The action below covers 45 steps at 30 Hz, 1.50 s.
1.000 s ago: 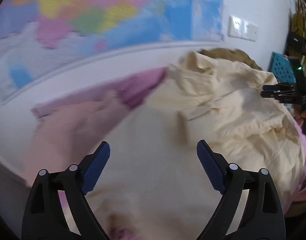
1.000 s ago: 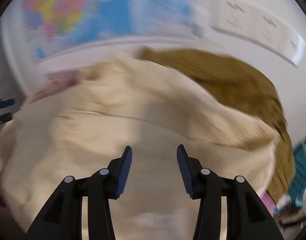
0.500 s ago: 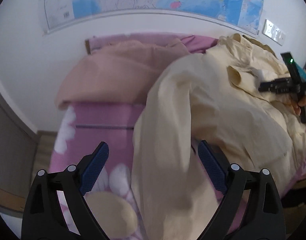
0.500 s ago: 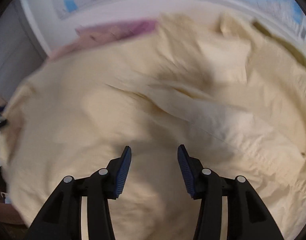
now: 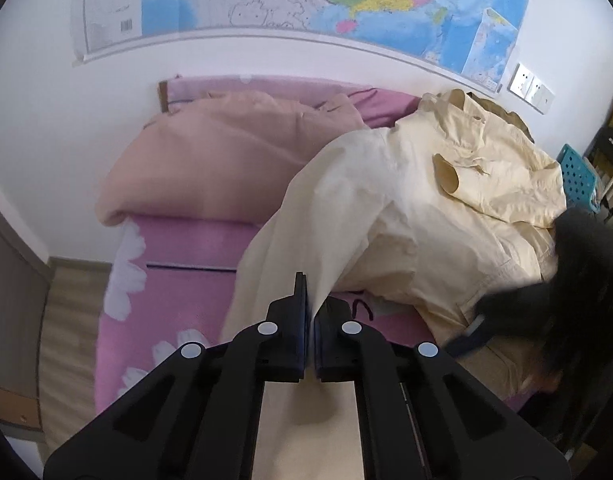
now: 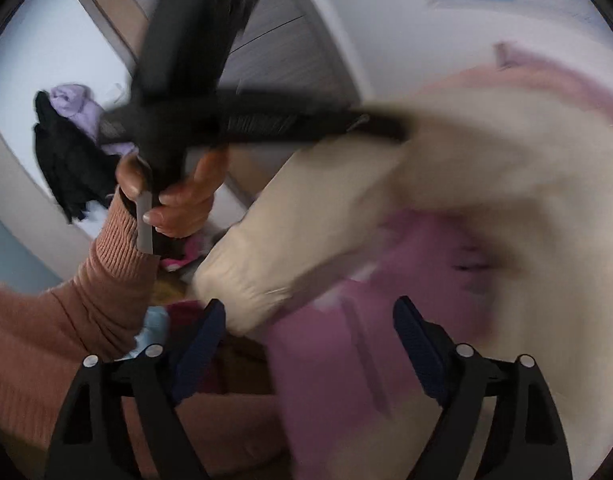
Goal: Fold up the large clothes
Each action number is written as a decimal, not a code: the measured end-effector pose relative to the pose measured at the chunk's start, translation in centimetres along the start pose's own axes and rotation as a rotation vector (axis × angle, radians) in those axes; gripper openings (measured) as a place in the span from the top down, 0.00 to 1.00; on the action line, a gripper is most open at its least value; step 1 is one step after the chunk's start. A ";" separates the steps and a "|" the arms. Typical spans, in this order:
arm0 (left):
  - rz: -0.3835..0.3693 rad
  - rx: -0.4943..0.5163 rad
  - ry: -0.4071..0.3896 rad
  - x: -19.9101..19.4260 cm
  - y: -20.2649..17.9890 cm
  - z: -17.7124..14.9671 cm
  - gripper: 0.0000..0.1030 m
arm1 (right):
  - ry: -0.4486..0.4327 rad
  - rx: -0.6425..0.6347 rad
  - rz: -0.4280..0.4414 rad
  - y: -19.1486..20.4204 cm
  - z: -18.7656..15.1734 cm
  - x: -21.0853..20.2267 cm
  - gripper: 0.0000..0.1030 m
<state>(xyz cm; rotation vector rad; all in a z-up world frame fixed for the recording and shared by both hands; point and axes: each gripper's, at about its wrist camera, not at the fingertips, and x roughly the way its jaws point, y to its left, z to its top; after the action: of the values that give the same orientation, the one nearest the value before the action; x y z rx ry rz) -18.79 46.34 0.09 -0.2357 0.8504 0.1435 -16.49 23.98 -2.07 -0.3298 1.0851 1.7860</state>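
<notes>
The cream jacket (image 5: 406,208) lies rumpled across the pink bed (image 5: 178,280), not yet folded. The left gripper (image 5: 309,320) pinches its sleeve edge; the right gripper's (image 6: 306,344) jaws are opening wide, empty.

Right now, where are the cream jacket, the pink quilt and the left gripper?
cream jacket (image 5: 410,216), left wrist view, its body.
pink quilt (image 5: 210,160), left wrist view, its top.
left gripper (image 5: 310,304), left wrist view, closed tips pinching jacket fabric.

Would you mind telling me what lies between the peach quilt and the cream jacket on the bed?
In the left wrist view, a strip of pink sheet shows between the quilt and the jacket; lower down, the jacket's sleeve overlaps the quilt's edge.
</notes>
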 end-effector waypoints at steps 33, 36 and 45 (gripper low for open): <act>-0.184 0.103 0.113 11.3 -13.7 6.7 0.47 | -0.489 0.873 -0.299 -20.8 -20.8 -33.0 0.66; -0.211 0.085 0.157 13.2 -14.0 6.2 0.47 | -0.567 0.855 -0.242 -20.0 -22.6 -34.3 0.40; -0.254 0.087 0.115 13.5 -15.0 8.1 0.27 | -0.660 0.830 -0.166 -16.4 -23.8 -36.4 0.19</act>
<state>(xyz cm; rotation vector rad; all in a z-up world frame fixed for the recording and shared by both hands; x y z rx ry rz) -0.79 34.46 -2.76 -0.2701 0.9309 -0.1451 9.17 -14.70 -0.83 0.6149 1.1470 1.0336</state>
